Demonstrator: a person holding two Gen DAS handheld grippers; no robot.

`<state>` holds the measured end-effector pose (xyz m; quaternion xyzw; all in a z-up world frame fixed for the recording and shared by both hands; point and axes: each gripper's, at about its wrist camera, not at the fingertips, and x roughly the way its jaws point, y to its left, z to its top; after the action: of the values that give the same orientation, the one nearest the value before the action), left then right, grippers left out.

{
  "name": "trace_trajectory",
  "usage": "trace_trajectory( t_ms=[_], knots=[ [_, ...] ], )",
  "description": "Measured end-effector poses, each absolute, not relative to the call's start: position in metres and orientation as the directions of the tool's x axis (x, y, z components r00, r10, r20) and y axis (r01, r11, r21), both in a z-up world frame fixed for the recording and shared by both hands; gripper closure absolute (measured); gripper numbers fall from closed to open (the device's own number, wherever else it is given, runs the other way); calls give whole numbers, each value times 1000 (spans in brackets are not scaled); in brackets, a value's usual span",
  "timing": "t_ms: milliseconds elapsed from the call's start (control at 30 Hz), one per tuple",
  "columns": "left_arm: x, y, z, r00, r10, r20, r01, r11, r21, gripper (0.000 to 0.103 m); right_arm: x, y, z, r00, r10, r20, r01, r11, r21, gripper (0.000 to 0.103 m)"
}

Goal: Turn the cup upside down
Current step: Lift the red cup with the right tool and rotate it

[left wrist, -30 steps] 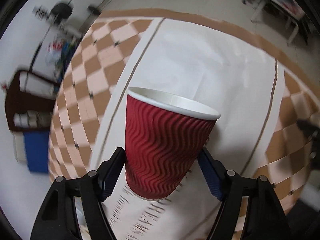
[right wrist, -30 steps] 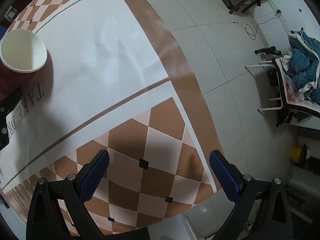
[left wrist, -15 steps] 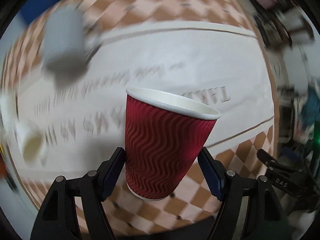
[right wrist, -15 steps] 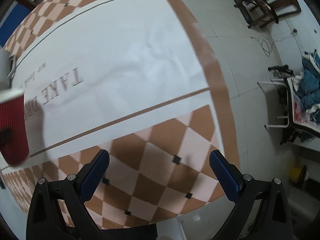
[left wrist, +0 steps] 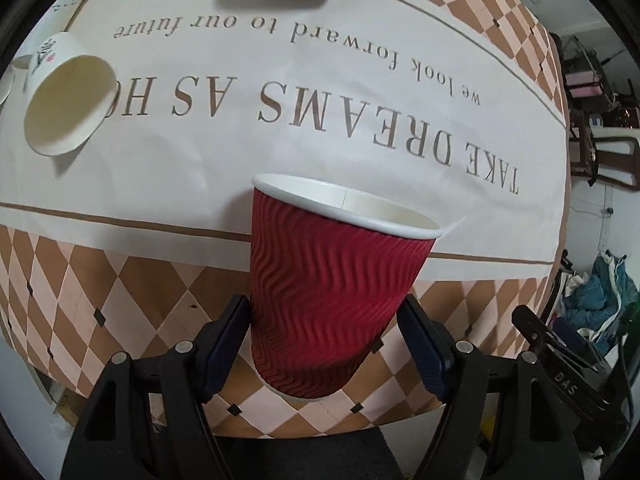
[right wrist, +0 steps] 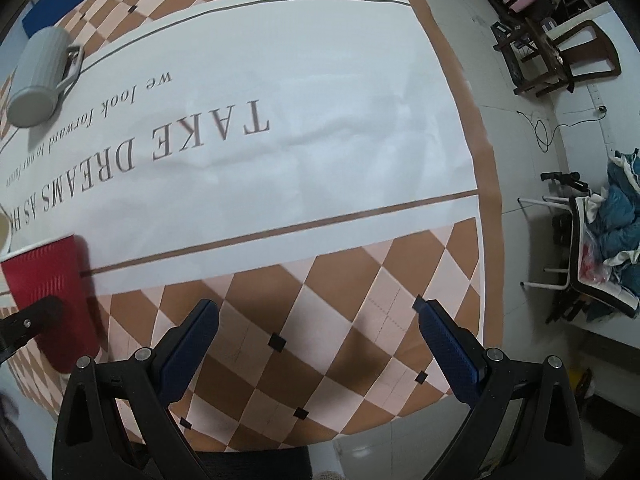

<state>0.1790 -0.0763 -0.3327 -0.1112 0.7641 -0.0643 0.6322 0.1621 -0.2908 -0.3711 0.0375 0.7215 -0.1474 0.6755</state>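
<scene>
Pinching the red cup (left wrist: 320,304) low on its ribbed wall, the left tongs (left wrist: 326,344) hold it above the desk's (left wrist: 360,140) near checkered edge, the right tongs (right wrist: 316,344) gape empty, and farther off sit a white cup (left wrist: 66,110) and a grey mug (right wrist: 38,76).

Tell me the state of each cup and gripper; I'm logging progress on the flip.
red cup: gripped, mouth up, not flipped.
left gripper: shut on red cup.
right gripper: open, holding nothing.
white paper cup: on its side, mouth facing the camera.
grey mug: upside down on the tablecloth.
</scene>
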Motion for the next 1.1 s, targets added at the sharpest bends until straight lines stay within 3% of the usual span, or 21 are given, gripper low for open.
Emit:
trace_trajectory(
  t_ms=[200,300,400,633,767,900,1100],
  knots=[
    [182,-78,-335,-161,-294,-942,-82,955,-284,27,146,-285,-366,-89,-152,-984,260,950,-170,2],
    [182,-80,-335,-158,-288,-945,-68,957,-281,12,140,-287,-364,-89,-152,-984,271,947,-171,2],
    [182,-79,-331,-136,-280,-950,-54,960,-275,6,133,-300,-358,-86,-152,-985,279,945,-170,2],
    [178,-75,-298,-54,-243,-968,18,970,-244,5,128,-306,-343,-39,-126,-991,275,952,-131,2],
    [171,-63,-263,66,-136,-989,89,988,-130,2,133,-280,-321,46,-158,-986,104,983,-152,2],
    [152,-34,-244,178,11,-984,72,997,25,2,133,-222,-294,173,-249,-953,-247,925,-287,2],
    [116,19,-278,127,77,-989,-27,997,74,2,117,-131,-294,341,-360,-869,-670,555,-493,2]
  ],
)
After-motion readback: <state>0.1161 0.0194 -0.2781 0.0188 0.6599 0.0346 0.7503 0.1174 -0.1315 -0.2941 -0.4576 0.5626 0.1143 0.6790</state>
